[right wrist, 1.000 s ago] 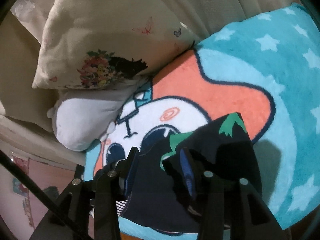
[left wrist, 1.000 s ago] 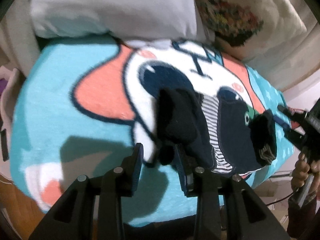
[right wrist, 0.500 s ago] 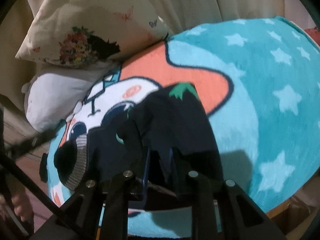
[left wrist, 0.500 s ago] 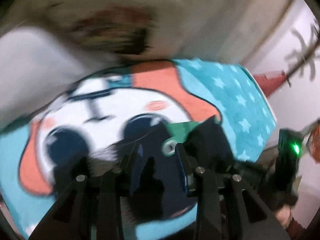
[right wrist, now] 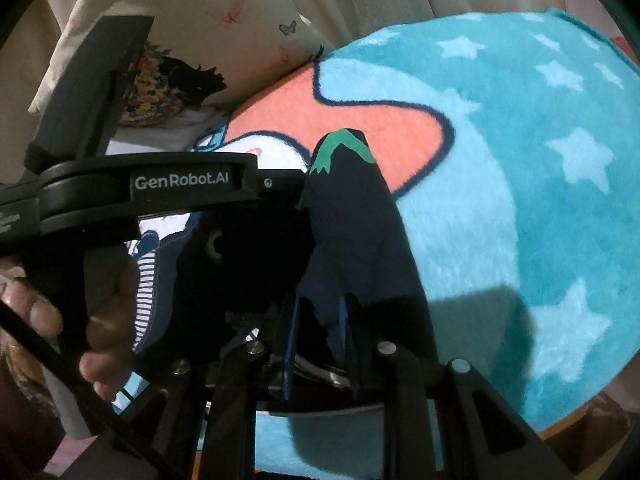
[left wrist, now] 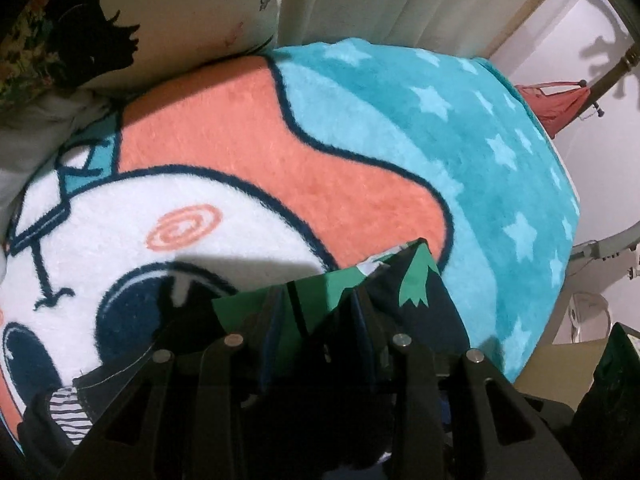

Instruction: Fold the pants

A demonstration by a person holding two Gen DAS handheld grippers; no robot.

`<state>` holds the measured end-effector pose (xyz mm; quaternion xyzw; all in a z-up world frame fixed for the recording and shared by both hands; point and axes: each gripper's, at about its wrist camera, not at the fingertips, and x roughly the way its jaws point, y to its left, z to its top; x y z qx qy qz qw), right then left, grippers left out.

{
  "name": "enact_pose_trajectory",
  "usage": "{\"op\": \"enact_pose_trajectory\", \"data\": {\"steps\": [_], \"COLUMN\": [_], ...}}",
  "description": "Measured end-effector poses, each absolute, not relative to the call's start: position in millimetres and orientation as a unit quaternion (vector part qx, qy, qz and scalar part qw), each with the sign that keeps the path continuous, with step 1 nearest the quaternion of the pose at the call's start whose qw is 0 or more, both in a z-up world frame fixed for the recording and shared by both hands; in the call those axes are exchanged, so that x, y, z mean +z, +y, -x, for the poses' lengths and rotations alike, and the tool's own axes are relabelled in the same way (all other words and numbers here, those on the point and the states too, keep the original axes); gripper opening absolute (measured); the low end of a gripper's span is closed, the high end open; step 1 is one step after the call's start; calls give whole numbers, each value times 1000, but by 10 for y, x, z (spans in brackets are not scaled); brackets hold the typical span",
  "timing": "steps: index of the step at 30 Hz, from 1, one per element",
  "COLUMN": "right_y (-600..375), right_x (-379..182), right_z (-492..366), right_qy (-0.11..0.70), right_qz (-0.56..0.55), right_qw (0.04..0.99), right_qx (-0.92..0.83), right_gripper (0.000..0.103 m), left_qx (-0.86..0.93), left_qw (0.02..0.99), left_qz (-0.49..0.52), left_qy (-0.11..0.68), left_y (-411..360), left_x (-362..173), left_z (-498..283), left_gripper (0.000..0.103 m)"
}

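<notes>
Currently | pants (right wrist: 360, 224) on blanket (right wrist: 520, 160) | both grippers, left (left wrist: 320, 300) and right (right wrist: 320, 312), clamped on cloth | risk: fold is skewed if one grip slips.

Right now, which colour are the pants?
Dark navy pants with green patches and a striped lining; seen best from the right wrist.

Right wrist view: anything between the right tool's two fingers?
Yes: a fold of the dark pants sits pinched between the right tool fingers, shown in the right wrist view.
</notes>
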<state>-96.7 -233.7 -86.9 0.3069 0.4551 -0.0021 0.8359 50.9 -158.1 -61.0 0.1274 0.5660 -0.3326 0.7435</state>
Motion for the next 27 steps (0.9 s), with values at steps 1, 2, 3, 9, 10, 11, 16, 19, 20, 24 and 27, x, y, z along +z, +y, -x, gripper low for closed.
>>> {"op": "enact_pose_trajectory", "data": {"steps": [1, 2, 3, 9, 10, 11, 16, 19, 20, 24, 27], "right_y": [-2346, -2346, -2345, -2341, -2337, -2332, -2181, -1968, -1871, -1392, -1072], "right_x": [-875, -878, -880, -860, -841, -820, -503, -364, -327, -198, -140], "right_z": [962, 959, 952, 897, 880, 867, 827, 721, 678, 521, 450], "right_qy": [455, 455, 455, 468, 475, 480, 474, 481, 484, 490, 491], "right_qz": [-307, -305, -302, -292, -288, -285, -234, -185, -169, -93, -51], "right_qw": [836, 837, 838, 834, 831, 830, 849, 857, 859, 867, 869], "right_qx": [3, 7, 11, 23, 23, 21, 1, 0, 2, 19, 41], "right_gripper": [23, 23, 23, 23, 23, 24, 36, 48, 52, 52, 53], "left_qx": [-331, -330, -329, -306, -301, -295, -237, -182, -162, -112, -85], "left_qw": [745, 747, 748, 760, 767, 775, 820, 843, 848, 852, 847], "left_qz": [-128, -129, -129, -99, -91, -81, -30, -2, 6, 46, 74], "left_qy": [565, 563, 562, 565, 560, 554, 520, 507, 505, 510, 520], "left_y": [-1591, -1598, -1602, -1357, -1248, -1105, -219, 362, 551, 1120, 1456], "left_x": [-622, -627, -630, -391, -307, -210, 203, 306, 315, 239, 126], "left_z": [-514, -514, -518, -558, -550, -539, -437, -383, -368, -333, -301], "left_gripper": [33, 34, 34, 34, 34, 35, 46, 49, 49, 49, 49]}}
